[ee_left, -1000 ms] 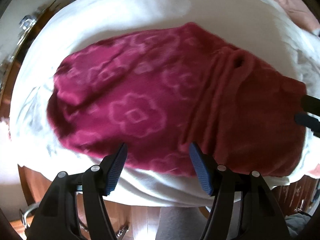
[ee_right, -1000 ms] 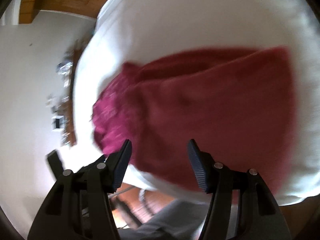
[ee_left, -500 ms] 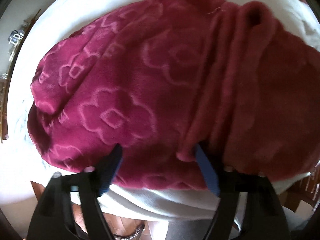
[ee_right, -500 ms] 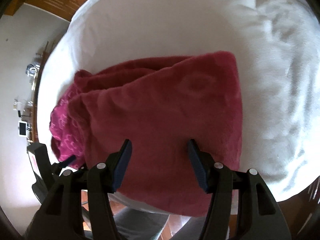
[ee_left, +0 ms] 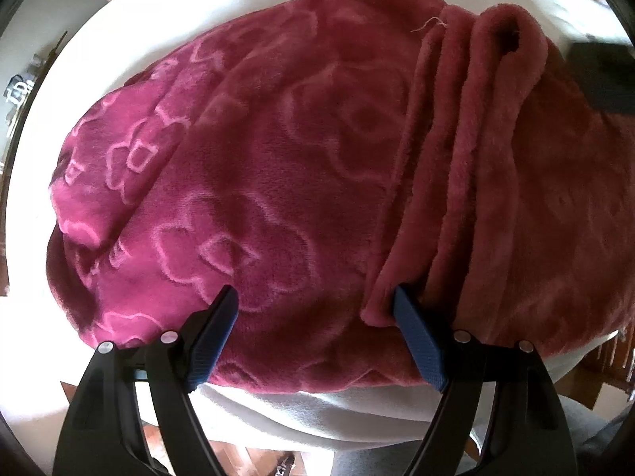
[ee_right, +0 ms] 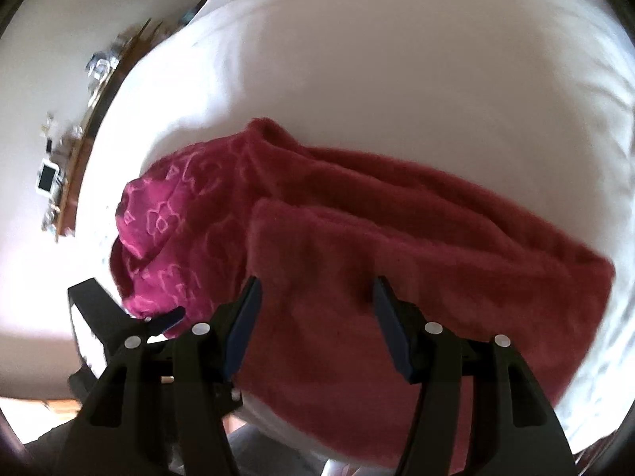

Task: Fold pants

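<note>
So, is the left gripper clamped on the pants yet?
No, the left gripper stands wide open over the pants, its pads spread apart with nothing pinched between them.

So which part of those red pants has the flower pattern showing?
The brighter pink part of the pants, nearer the left tool; it bears embossed flower outlines. The plain, darker part lies folded beside it, under the right tool.

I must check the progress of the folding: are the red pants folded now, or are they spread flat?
Folded. The pants lie on the white cover as a compact bundle, one plain flap doubled over the flower-patterned side, with stacked edges showing.
</note>
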Demonstrator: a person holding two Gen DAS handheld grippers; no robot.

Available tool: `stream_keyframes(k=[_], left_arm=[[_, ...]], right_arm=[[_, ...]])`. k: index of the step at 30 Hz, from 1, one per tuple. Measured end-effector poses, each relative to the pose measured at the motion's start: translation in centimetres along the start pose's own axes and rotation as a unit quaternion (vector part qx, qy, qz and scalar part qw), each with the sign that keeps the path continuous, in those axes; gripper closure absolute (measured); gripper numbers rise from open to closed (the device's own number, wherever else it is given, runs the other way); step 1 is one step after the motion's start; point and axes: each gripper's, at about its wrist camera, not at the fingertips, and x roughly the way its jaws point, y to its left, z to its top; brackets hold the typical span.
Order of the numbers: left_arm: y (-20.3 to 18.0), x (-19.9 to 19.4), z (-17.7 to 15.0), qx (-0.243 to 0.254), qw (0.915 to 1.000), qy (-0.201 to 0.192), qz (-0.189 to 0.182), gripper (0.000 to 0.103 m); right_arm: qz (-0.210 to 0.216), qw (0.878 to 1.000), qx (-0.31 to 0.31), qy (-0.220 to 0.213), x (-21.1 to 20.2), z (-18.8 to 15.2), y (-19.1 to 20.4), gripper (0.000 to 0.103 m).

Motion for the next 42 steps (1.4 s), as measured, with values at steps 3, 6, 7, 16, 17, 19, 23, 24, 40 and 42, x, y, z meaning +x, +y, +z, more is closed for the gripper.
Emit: stream_keyframes(k=[3,6,7,16,17,19,23,24,40,42], left_arm=[[0.3,0.1,-0.1,0.007,1.0000,-0.004,-0.004,0.023],[1.0,0.5,-0.1,0.007,0.9999,-0.004,-0.012,0.023],[1.1,0.5,-0.1,0.006,0.9999,-0.004,-0.014,0.022],[2.2,1.5,0.0,0.009,0.9997,0.000,-0.022,0.019],[2.3,1.5,0.0,0.008,0.9997,0.001,-0.024,0.019],[2.7,1.5,0.1,0.003,0.9994,0.005,-0.033,0.019],[4.3,0.9,0.5,-0.017,0.9990,0.005,-0.041,0.019],[5.1,0.9,0.7,-0.025,0.9989,0.004,-0.039,0.019],[22.9,-1.8,1.2,-0.237,0.9705,-0.044,0.011,0.020],[25.5,-1.6,0.8,-0.260,0.9643,-0.045,0.019,0.020]], right_arm=[[-0.024,1.000,-0.019,0.004,2.2,1.7,1.8,0.043],[-0.052,0.998,-0.023,0.012,4.5,3.3,2.3,0.043],[-0.060,0.998,-0.022,0.015,5.3,3.7,2.2,0.043],[-0.090,0.995,-0.027,0.034,9.2,5.4,2.6,0.041],[-0.089,0.995,-0.029,0.034,9.2,5.4,2.6,0.041],[-0.084,0.995,-0.027,0.034,8.9,5.6,2.5,0.041],[-0.059,0.998,-0.009,0.021,7.3,6.0,2.3,0.042],[-0.054,0.998,-0.007,0.015,6.9,6.1,2.3,0.041],[-0.025,0.999,-0.024,-0.013,2.2,4.7,5.0,0.041],[-0.022,0.999,-0.027,-0.009,2.7,4.6,5.9,0.041]])
